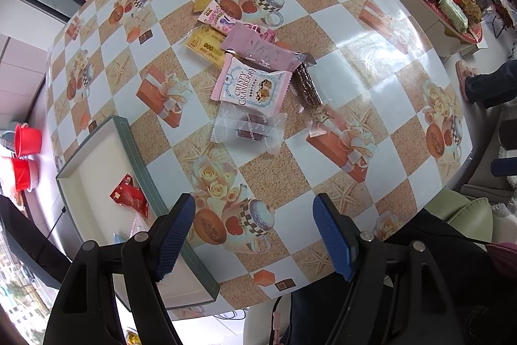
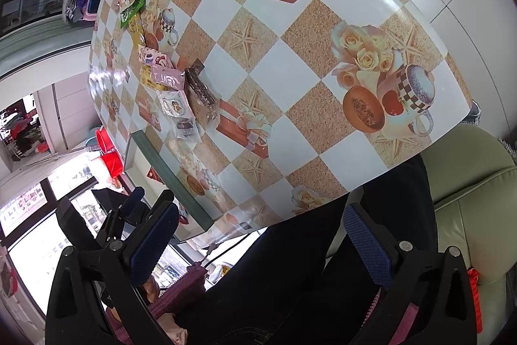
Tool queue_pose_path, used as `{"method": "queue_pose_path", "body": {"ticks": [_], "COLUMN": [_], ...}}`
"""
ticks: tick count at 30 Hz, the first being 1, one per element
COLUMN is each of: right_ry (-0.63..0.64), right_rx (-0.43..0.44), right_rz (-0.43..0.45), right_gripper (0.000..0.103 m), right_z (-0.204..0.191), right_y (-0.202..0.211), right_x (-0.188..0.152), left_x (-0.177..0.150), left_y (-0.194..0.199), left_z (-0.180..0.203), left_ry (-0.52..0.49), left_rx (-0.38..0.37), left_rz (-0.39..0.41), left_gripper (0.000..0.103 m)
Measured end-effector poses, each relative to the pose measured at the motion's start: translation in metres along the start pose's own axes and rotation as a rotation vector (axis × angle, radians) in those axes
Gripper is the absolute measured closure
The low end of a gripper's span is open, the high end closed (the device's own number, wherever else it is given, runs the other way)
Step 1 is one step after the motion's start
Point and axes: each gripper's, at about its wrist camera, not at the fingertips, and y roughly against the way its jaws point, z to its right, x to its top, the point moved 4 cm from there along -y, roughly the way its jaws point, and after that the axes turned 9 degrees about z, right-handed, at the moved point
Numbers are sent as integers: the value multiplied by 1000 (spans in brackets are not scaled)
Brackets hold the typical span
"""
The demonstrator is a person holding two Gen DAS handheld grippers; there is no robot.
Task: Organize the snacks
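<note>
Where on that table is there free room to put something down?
The table's right half is bare, from the dark bar across to the edge. The tray holds one red packet and is otherwise open. Snacks crowd a line up the middle from the Crispy Cranberry pack.

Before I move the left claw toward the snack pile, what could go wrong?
1. The Crispy Cranberry packet overlaps the clear-wrapped cake and lies under the pink packet; grabbing one may drag its neighbours.
2. The tray sits by the table edge, so a bump could shove it off.
3. The left claw is open above the tray's near corner and could catch its rim when moving.
</note>
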Motion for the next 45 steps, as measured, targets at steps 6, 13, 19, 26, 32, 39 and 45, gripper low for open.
{"method": "queue_pose_path", "body": {"ticks": [6,13,19,26,32,39,45], "right_ry": [6,8,18,21,34,36,35], "right_rx": [-9,-12,-21,-33,-44,-49,-52], "right_rz": [-5,-5,-10,-21,-29,-32,-33], "right_gripper": [1,1,1,1,1,1,1], "right_z": [-2,-1,-4,-4,-7,-8,-8], "right_y": [-2,-2,-5,-9,-12,-13,-14], "right_x": [0,-1,-2,-2,-3,-3,-3], "left_x": [-1,0,1,-1,-2,-2,-3], "left_y": [-2,-2,-2,-3,-4,-4,-4], "left_z": [-3,-4,-5,-6,-7,-8,-7], "left_ry": [15,20,25,43,62,63,64], "left_rx": [-2,-3,-3,-7,-9,-10,-12], "left_rz": [-1,2,4,1,-1,-2,-3], "left_gripper": [25,25,25,25,25,25,25]}}
